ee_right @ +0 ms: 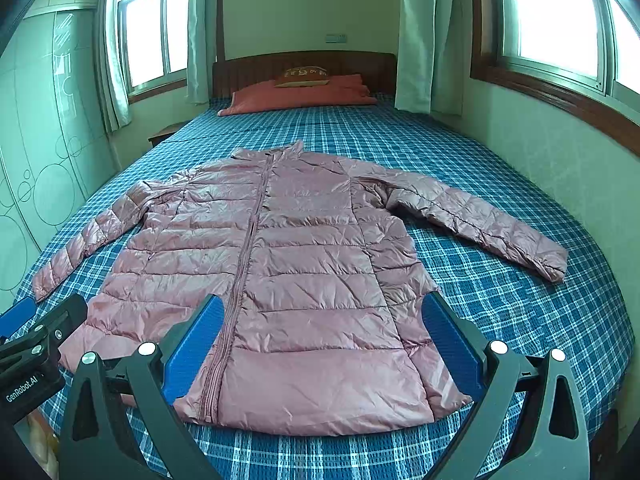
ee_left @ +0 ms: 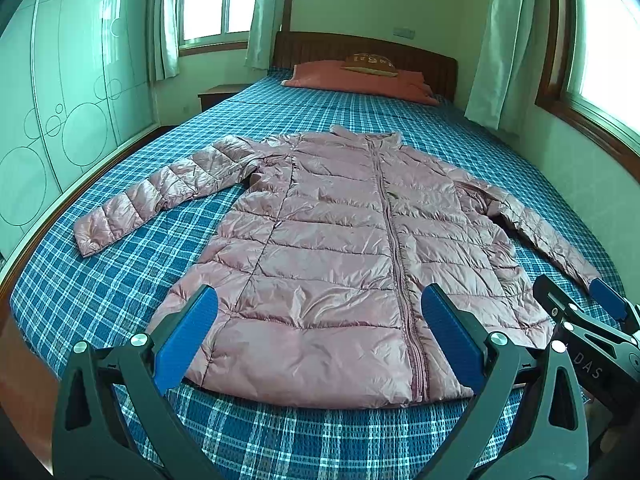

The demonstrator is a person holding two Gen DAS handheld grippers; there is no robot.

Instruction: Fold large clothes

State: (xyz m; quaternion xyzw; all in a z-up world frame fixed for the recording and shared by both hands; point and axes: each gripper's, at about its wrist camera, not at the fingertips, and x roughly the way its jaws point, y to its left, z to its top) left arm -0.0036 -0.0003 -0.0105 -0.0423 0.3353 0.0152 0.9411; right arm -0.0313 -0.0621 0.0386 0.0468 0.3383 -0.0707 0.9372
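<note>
A pink quilted puffer jacket (ee_left: 332, 248) lies flat and zipped on the bed, collar toward the headboard, both sleeves spread out to the sides. It also shows in the right wrist view (ee_right: 304, 272). My left gripper (ee_left: 320, 336) is open and empty, hovering above the jacket's hem. My right gripper (ee_right: 320, 344) is open and empty, also above the hem. The right gripper shows at the right edge of the left wrist view (ee_left: 592, 312), near the right sleeve cuff. The left gripper shows at the left edge of the right wrist view (ee_right: 32, 328).
The bed has a blue plaid cover (ee_left: 120, 280). A red pillow (ee_left: 360, 80) and a small cushion lie by the wooden headboard (ee_left: 320, 46). A wardrobe (ee_left: 60, 100) stands left, a nightstand (ee_left: 220, 94) beyond it. The wall and a window (ee_right: 560, 20) are right.
</note>
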